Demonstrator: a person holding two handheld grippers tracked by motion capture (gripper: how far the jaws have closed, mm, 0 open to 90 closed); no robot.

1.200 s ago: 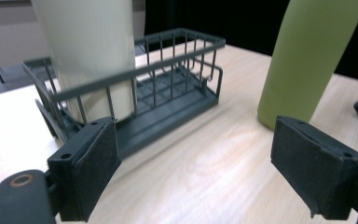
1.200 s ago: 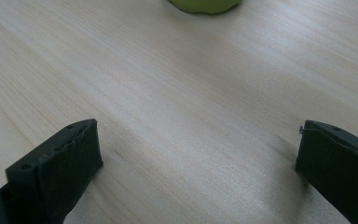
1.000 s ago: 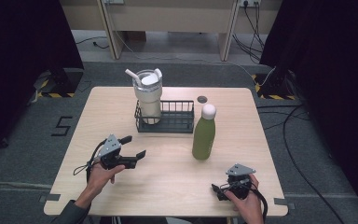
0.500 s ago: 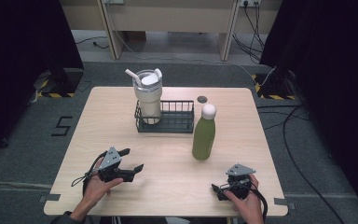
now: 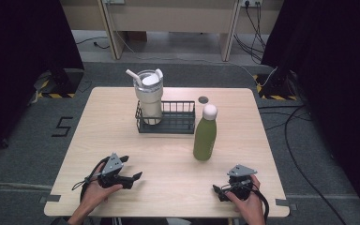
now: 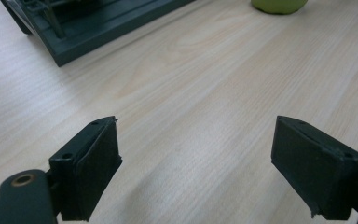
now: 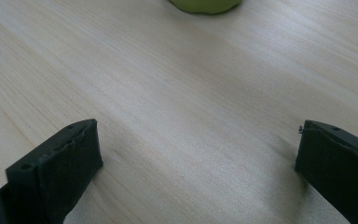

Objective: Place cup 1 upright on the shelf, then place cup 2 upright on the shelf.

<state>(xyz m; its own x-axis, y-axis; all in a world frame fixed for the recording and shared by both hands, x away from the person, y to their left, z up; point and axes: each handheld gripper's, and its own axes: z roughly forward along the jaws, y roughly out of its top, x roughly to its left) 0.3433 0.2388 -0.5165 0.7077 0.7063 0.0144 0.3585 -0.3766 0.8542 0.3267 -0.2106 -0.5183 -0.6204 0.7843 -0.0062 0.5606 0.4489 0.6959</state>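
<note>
Resting low near the front edge of the wooden surface [image 5: 122,122] are two hand-held grippers, one in each of the person's hands. The left hand-held gripper [image 5: 132,169] has its jaws spread wide with nothing between them; its own view shows the two black pads far apart over bare wood grain. The right hand-held gripper [image 5: 218,192] also stands wide and empty, its pads at opposite edges of its own view.

Counted from the high view: one green bottle [image 5: 205,136] with a white cap, upright right of the middle, well apart from both grippers; one black wire rack [image 5: 177,123] behind it, toward the far edge; one cream tumbler [image 5: 149,96] with a straw lid, standing in the rack's left end; and one small dark round disc [image 5: 203,99] lying near the far edge, beyond the bottle.

No brand or label can be read on any of them. On the floor left of the surface a dark mark shaped like a "5" [image 5: 62,126] shows.

The left gripper view catches the rack's corner [image 6: 98,28] and the bottle's green base [image 6: 279,5]. The right gripper view shows that base [image 7: 205,5].
</note>
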